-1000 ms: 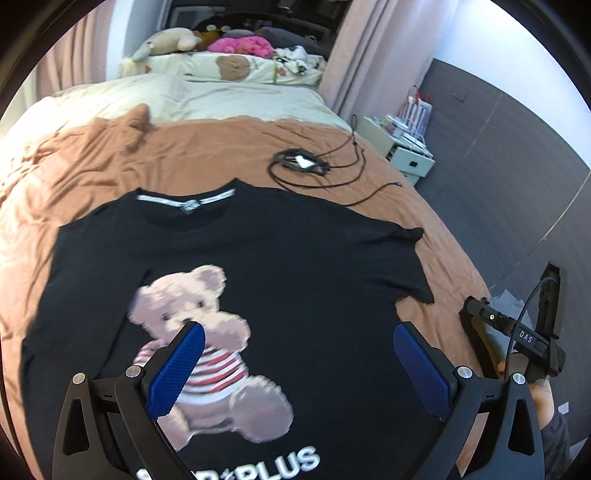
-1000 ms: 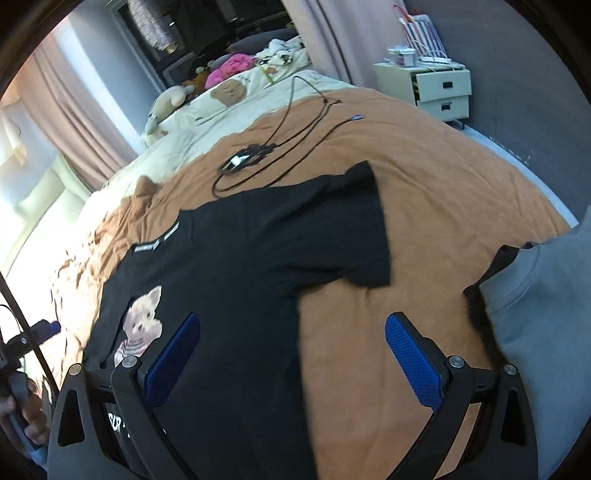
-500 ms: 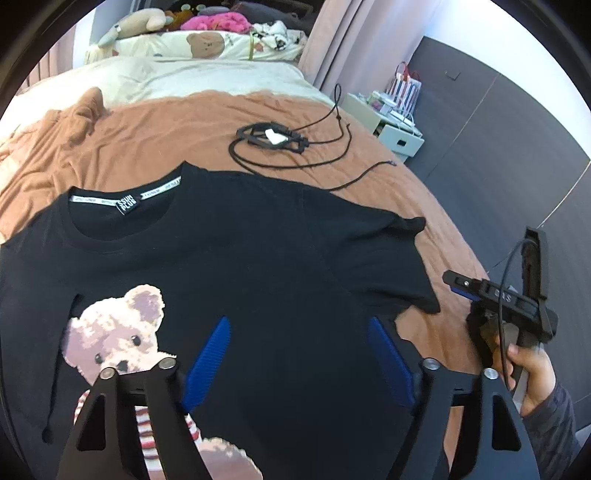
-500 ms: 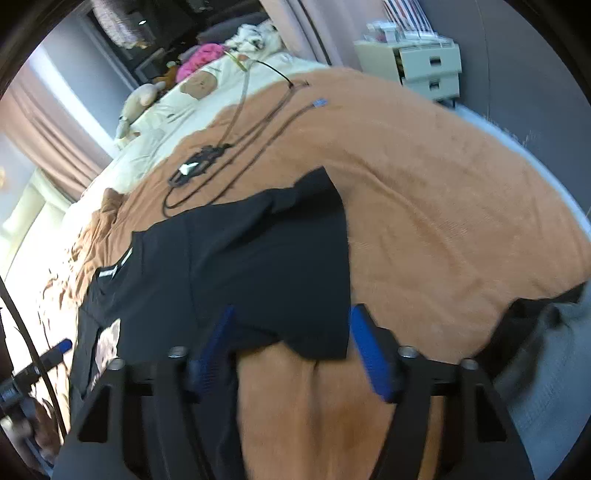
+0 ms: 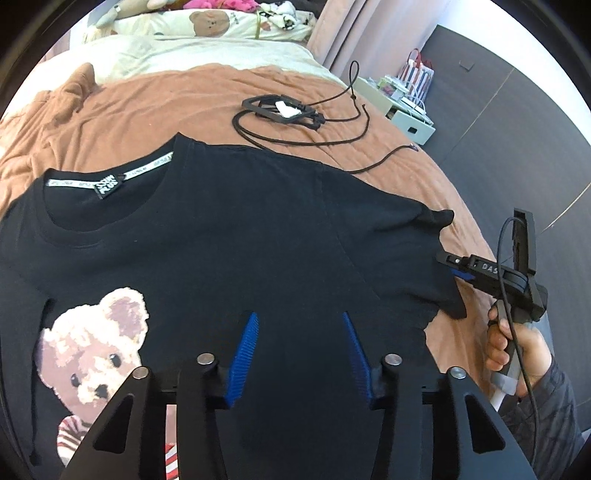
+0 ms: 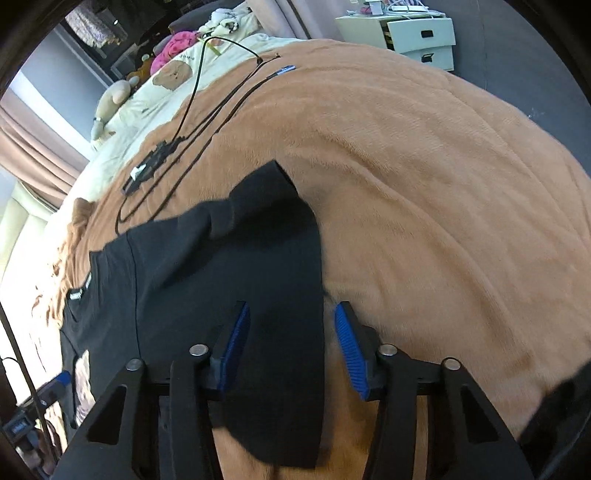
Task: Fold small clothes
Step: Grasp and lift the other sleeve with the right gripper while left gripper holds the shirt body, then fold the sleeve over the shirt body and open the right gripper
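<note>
Brown-blanketed bed (image 5: 155, 107), pink curtains (image 5: 332, 33), white nightstand (image 6: 417, 35), grey wall (image 5: 517, 122).

Bright daylight, strongest at right-wrist frame's left edge; heavy fisheye bending, dark corners; slight blur, perhaps motion.

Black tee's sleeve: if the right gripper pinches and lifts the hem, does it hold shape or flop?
Likely flops: the sleeve lies limp and creased on the blanket. Probably light, so the thin black tee should trail behind. The plush blanket may drag on it slightly.
</note>
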{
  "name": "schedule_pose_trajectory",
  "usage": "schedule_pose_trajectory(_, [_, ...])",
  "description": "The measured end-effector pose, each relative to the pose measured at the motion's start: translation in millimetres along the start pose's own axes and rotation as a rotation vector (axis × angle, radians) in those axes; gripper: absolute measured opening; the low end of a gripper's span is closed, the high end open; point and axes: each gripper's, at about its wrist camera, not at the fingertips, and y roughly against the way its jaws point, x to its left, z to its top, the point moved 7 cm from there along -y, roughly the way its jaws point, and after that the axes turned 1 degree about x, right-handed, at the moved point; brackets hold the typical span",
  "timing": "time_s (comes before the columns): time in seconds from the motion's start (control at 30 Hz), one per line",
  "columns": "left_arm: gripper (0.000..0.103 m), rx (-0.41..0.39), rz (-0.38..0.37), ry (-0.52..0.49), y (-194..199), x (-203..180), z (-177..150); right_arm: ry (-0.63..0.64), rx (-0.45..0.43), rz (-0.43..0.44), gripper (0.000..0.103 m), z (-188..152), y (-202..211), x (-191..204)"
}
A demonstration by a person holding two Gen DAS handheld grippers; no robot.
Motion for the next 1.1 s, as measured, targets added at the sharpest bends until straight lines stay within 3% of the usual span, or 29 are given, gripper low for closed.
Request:
schedule_pose_trajectory(0.03, [0.042,0.000,-0.007,0.003,-3,-1,2,-0.001,-0.001,0.001,0.029,1,-2,-1])
schedule_pose_trajectory(0.1, [0.035,0.005,-0.013,0.010,-9,-4,5,0.004,0.014,0.028,0.004,2,-4,0])
schedule_pose_trajectory(0.4, [0.014,0.051,-0.068,0.012,-54,-28,10,0.096,-0.037,0.089,0.001,15,31,21])
schedule_pose_trajectory(0.87, [0.014,0.113,-0.067,-0.064,-108,-62,9,0.275,-0.067,0.183,0.001,3,75,76])
schedule_pose_trajectory(1.1, [0.014,0.127,-0.078,-0.047,-96,-57,11,0.344,-0.063,0.213,0.001,-8,84,108])
